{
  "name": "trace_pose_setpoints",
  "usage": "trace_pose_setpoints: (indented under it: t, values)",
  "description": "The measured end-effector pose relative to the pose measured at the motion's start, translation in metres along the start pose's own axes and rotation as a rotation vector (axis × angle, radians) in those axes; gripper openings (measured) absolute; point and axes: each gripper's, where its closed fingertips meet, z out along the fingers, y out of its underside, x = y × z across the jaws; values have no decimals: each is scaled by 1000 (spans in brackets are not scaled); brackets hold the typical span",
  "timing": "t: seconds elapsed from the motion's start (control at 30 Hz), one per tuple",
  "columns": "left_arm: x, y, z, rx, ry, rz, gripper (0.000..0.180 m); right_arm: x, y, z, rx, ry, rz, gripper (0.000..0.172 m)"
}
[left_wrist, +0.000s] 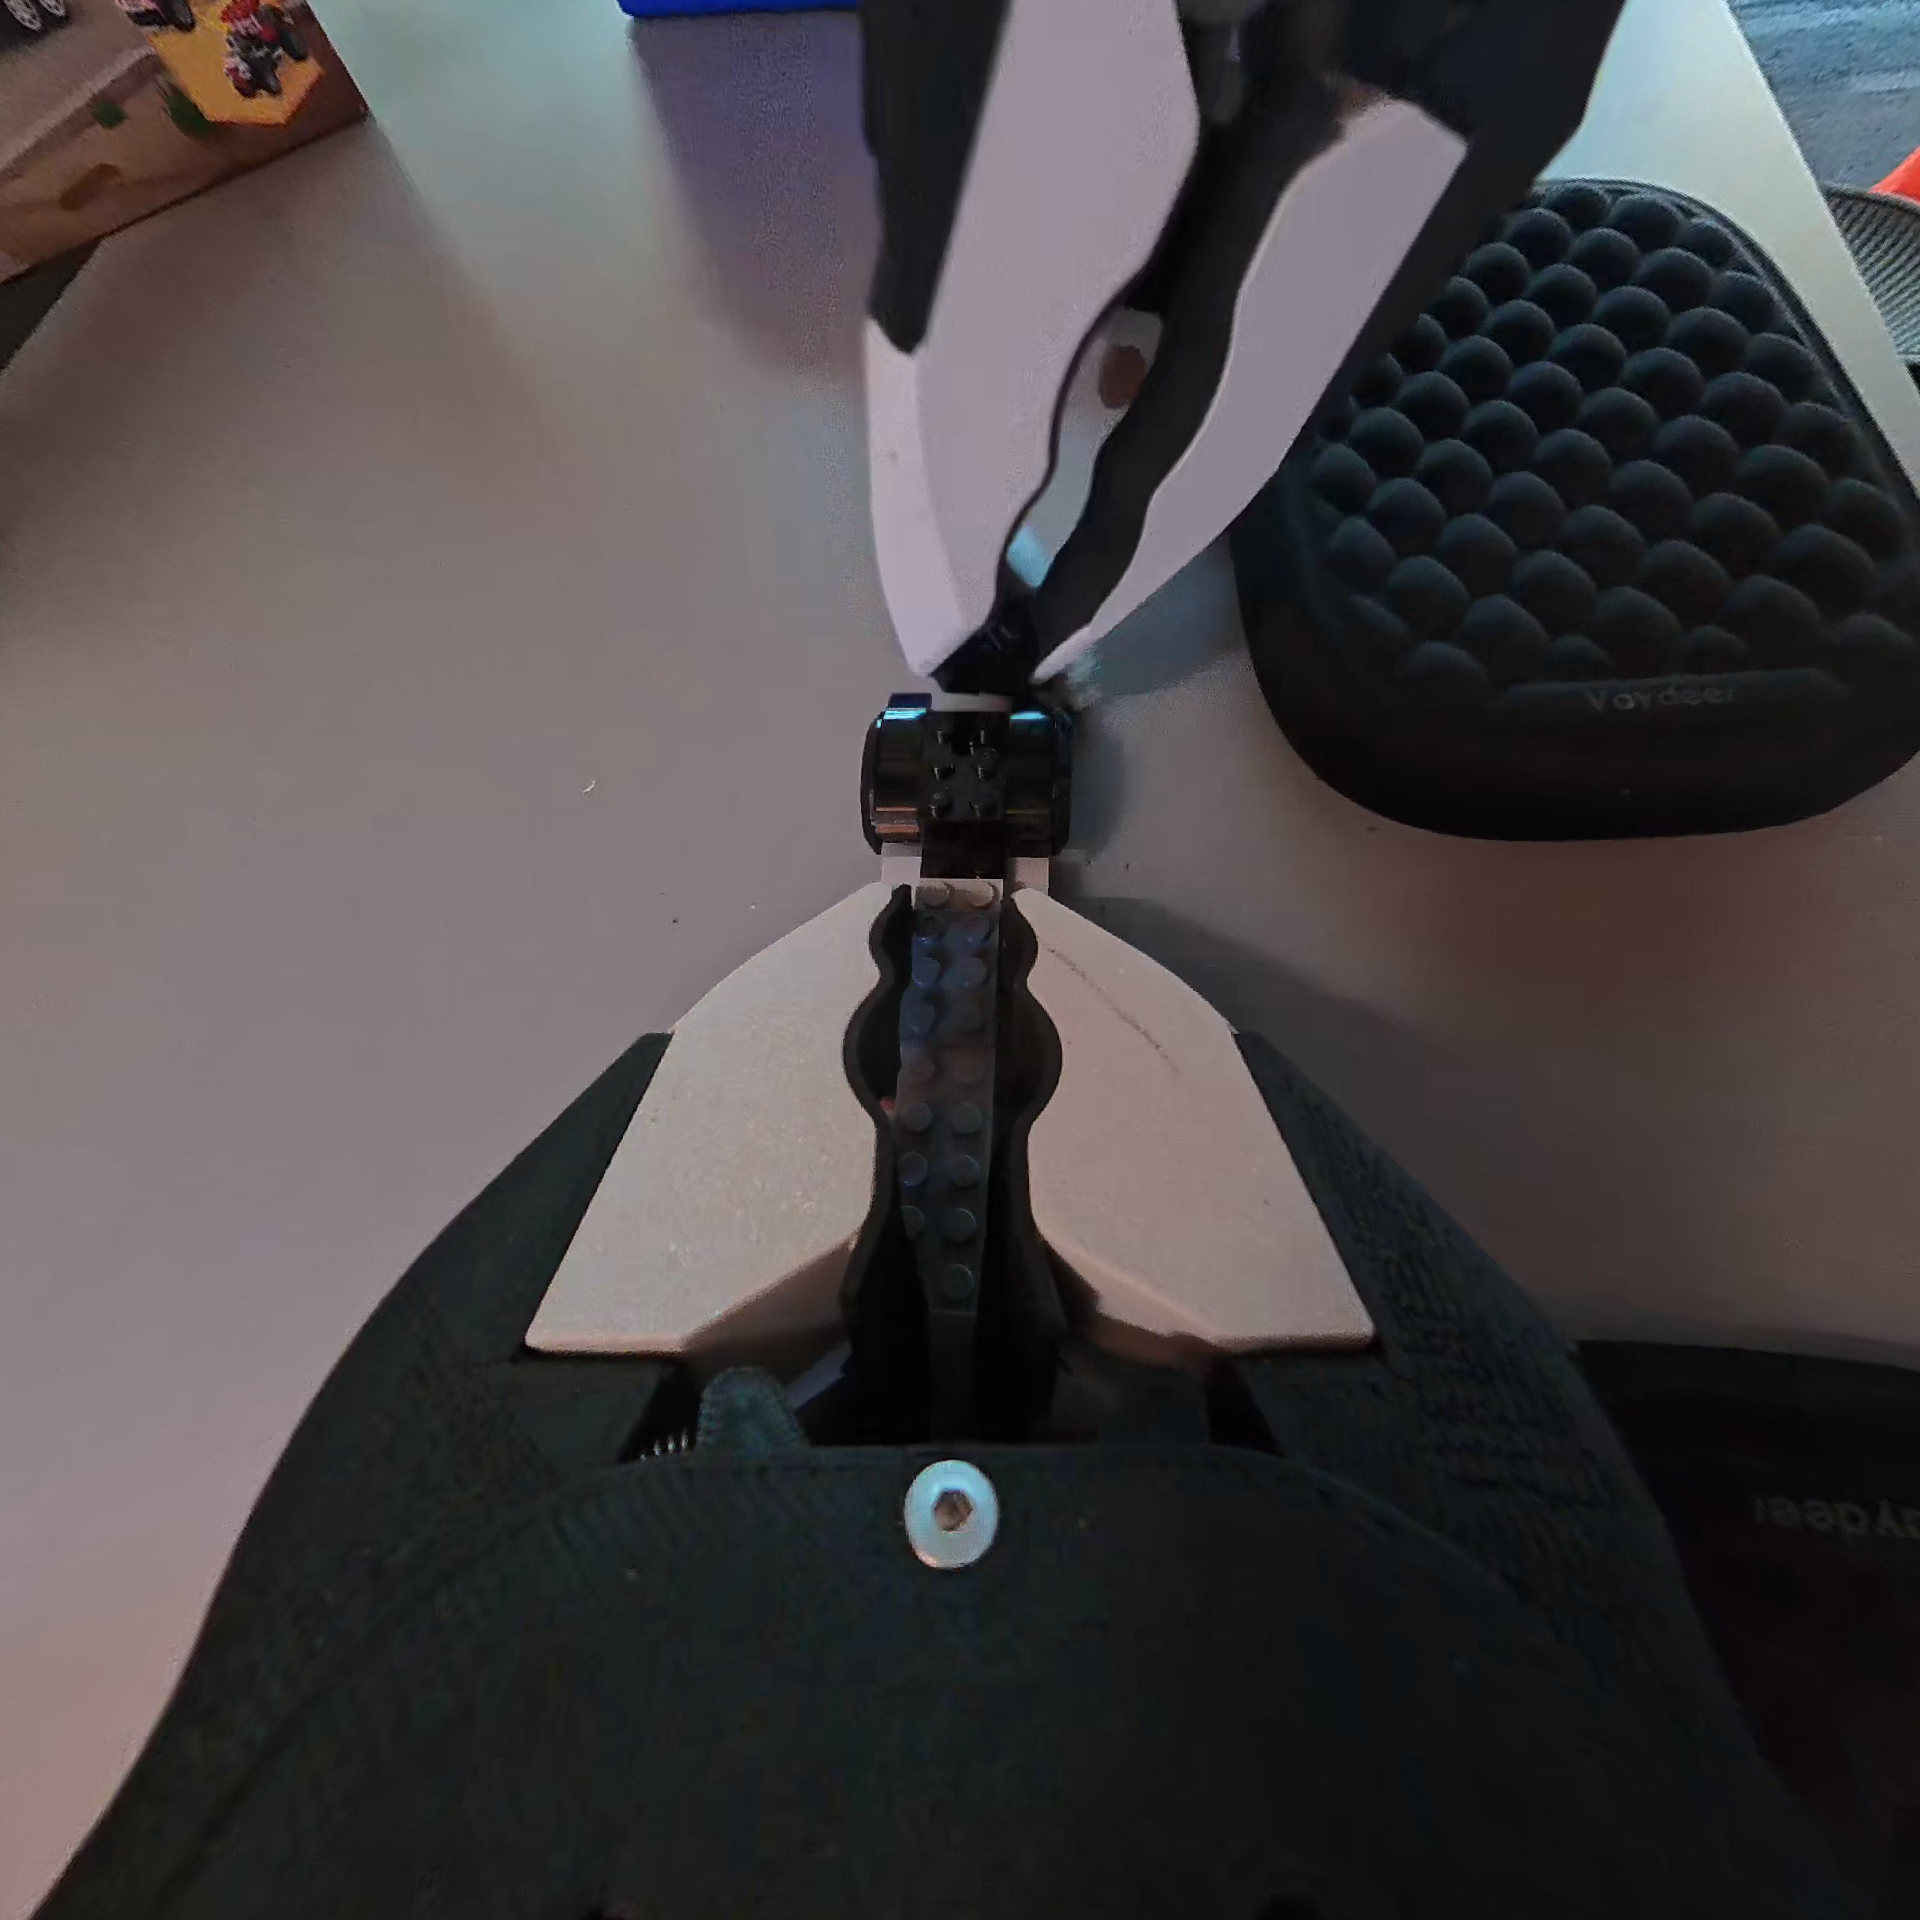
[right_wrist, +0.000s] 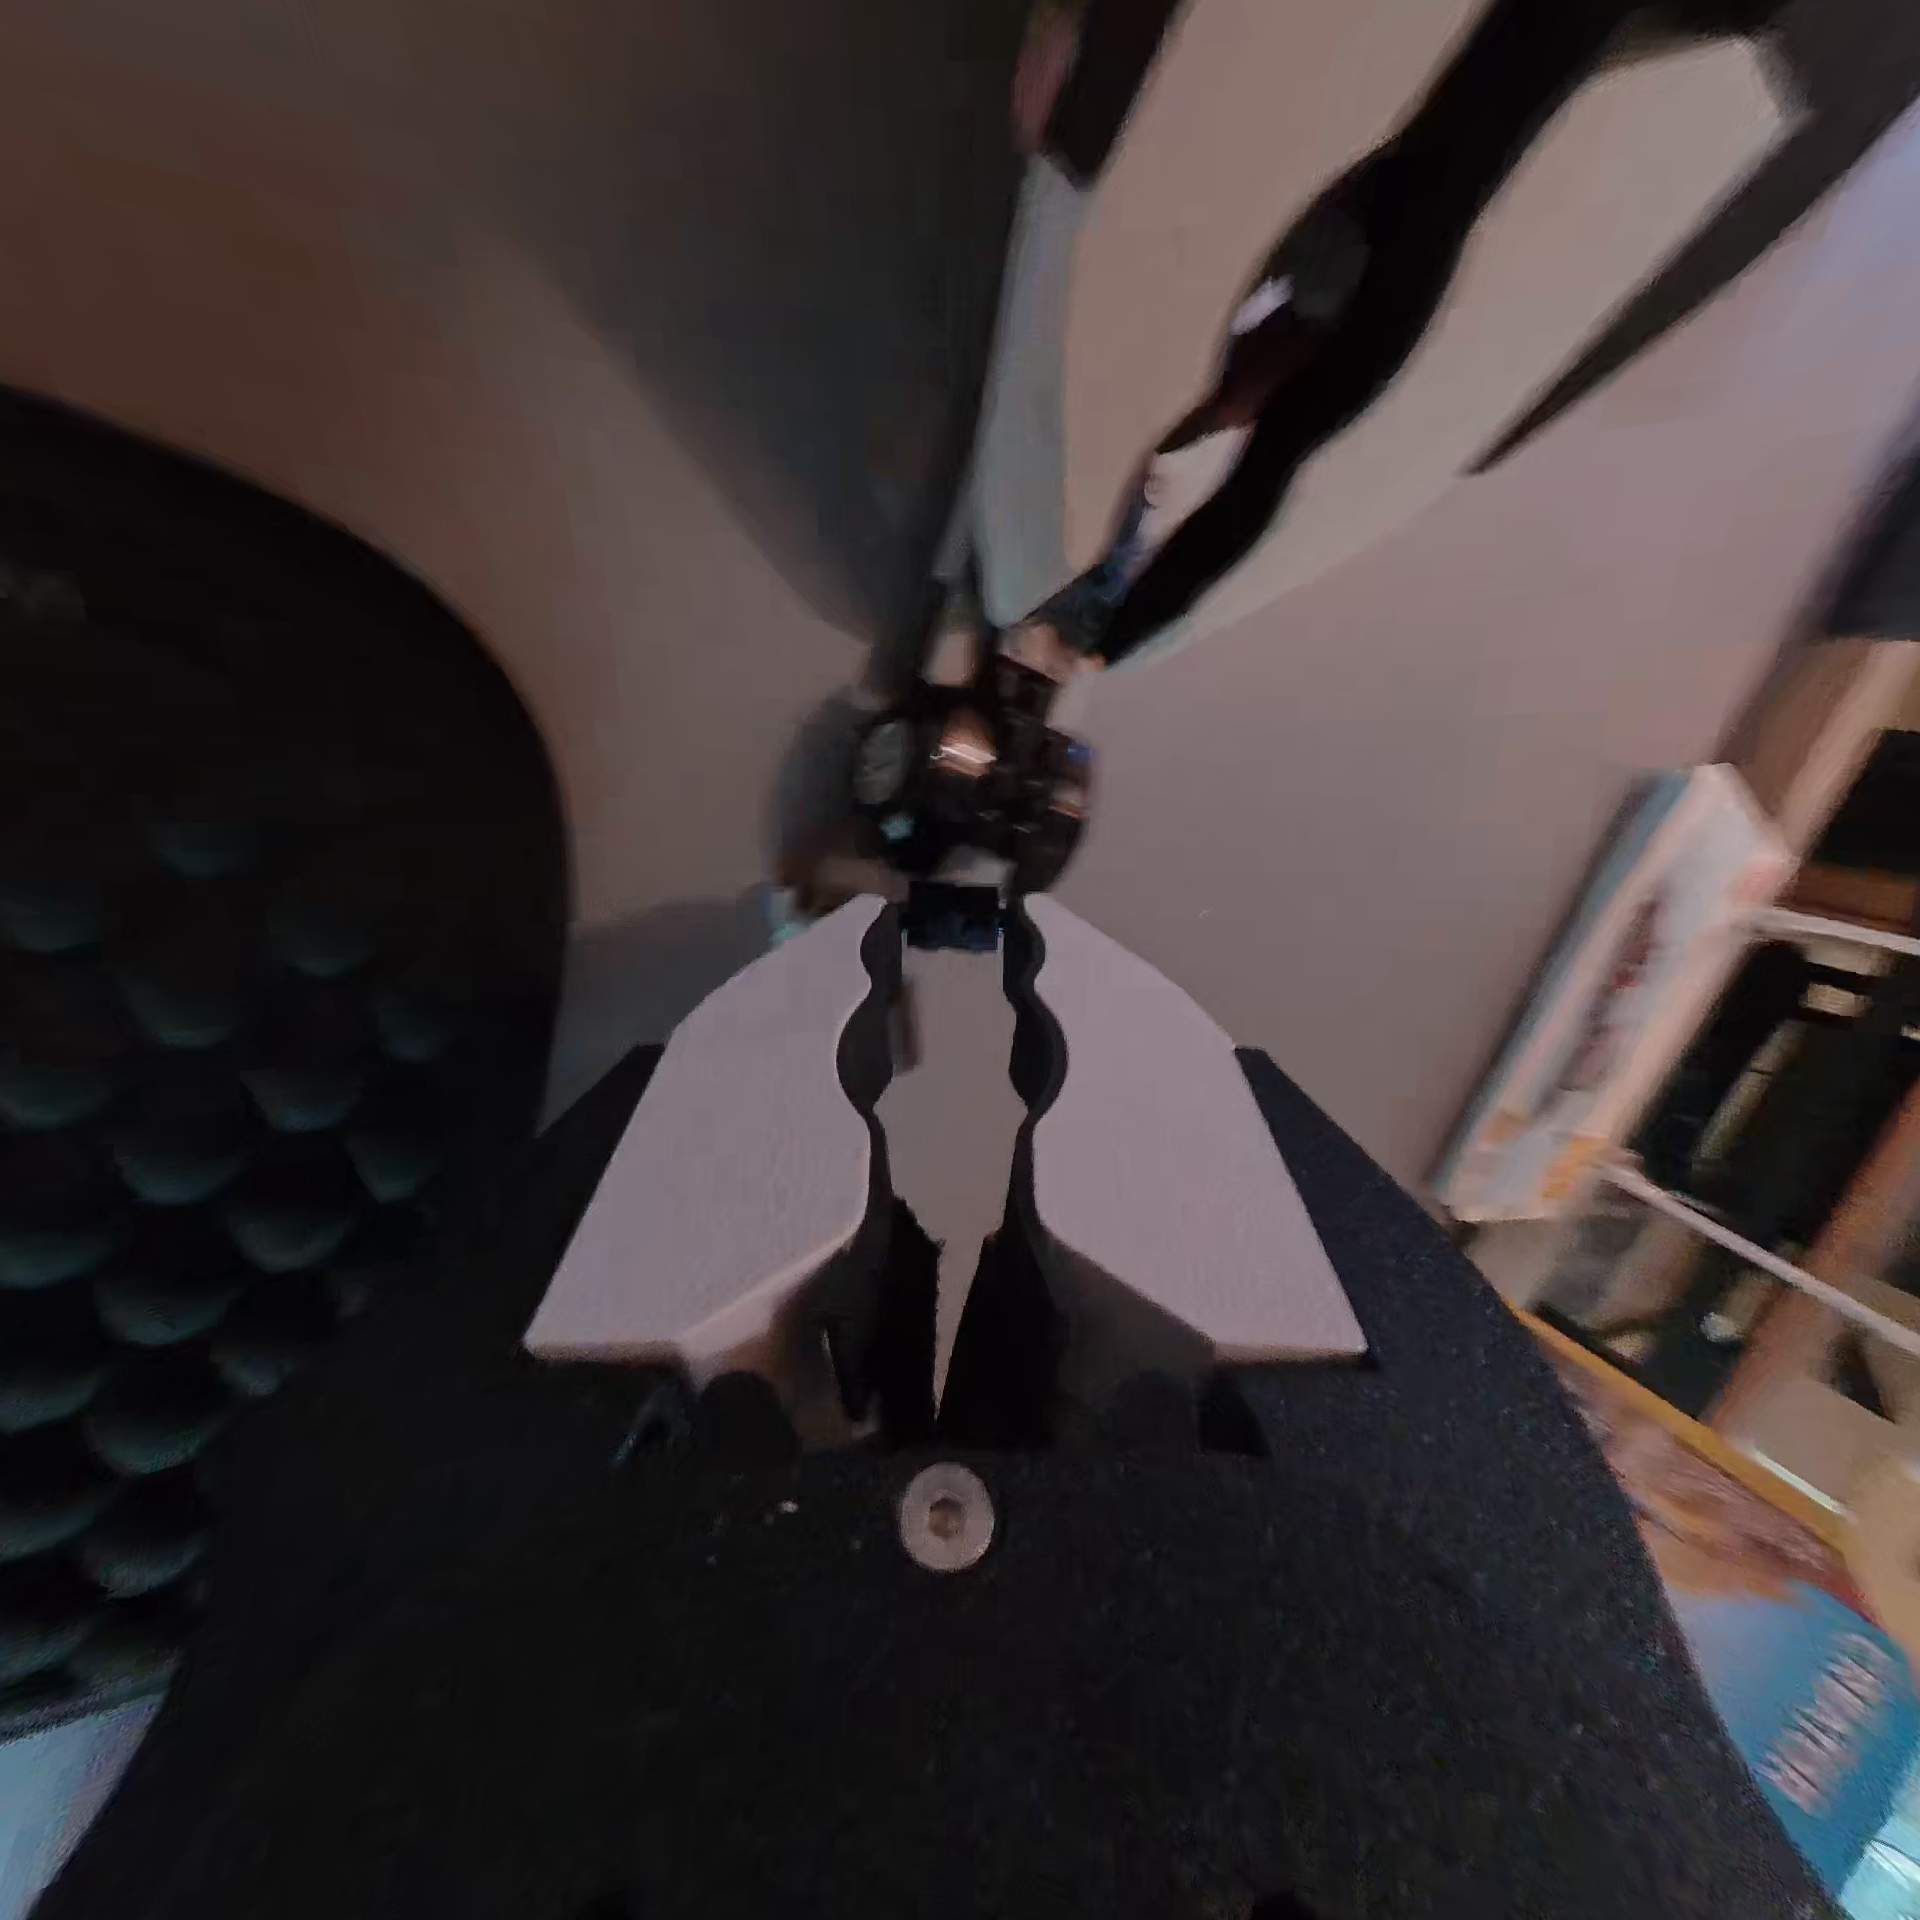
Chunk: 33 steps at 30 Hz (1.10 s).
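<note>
My left tongs (left_wrist: 958, 888) clamp a studded grey brick strip (left_wrist: 951, 1049) of a toy-brick model above the tabletop (left_wrist: 416, 727). My right tongs (right_wrist: 951, 914) pinch the black wheeled end (right_wrist: 966, 779), beside a black dimpled cushion (left_wrist: 1600, 499).

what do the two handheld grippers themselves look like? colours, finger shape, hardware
Both match: the left gripper and the right gripper each have a black, textured printed body, two pale wedge-shaped fingers with wavy black inner pads, and a silver hex-socket screw centred on the body. No cables or sleeves are in view.
</note>
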Motion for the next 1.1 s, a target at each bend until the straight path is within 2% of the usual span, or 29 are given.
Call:
trace_pose_setpoints:
  t: [0.03,0.1,0.17,0.33,0.43,0.53,0.6,0.67,0.77,0.83,0.93,1.0,1.03,1.1]
  values:
    - [0,0,0,0,-1,2,17,-12,1,6,14,-68,66,19]
    - [0,0,0,1,-6,9,17,-10,-4,8,137,-120,242,19]
    - [0,0,0,1,-9,9,17,-3,-3,4,203,-170,343,20]
    - [0,0,-1,3,-2,4,17,9,2,-14,356,-152,486,19]
    - [1,-3,-3,25,7,3,18,26,-6,-36,548,-67,612,19]
    - [-5,-36,-20,234,-5,-65,24,51,-20,-67,891,48,743,19]
    - [-9,-62,-39,421,35,-216,25,62,-26,-82,1031,186,712,19]
    - [-9,-80,-55,573,156,-406,28,66,-36,-84,999,360,545,19]
    - [-3,-91,-65,669,371,-626,32,73,-59,-91,951,517,351,20]
    - [3,-95,-66,685,491,-706,31,76,-68,-90,909,557,265,20]
    - [4,-100,-70,734,544,-748,23,79,-69,-84,808,594,208,20]
    - [-1,-98,-71,744,501,-731,25,87,-49,-93,722,654,262,20]
    - [-6,-96,-70,744,448,-717,28,94,-28,-103,641,699,317,19]
    - [-18,-85,-63,695,306,-667,32,105,34,-136,439,799,496,20]
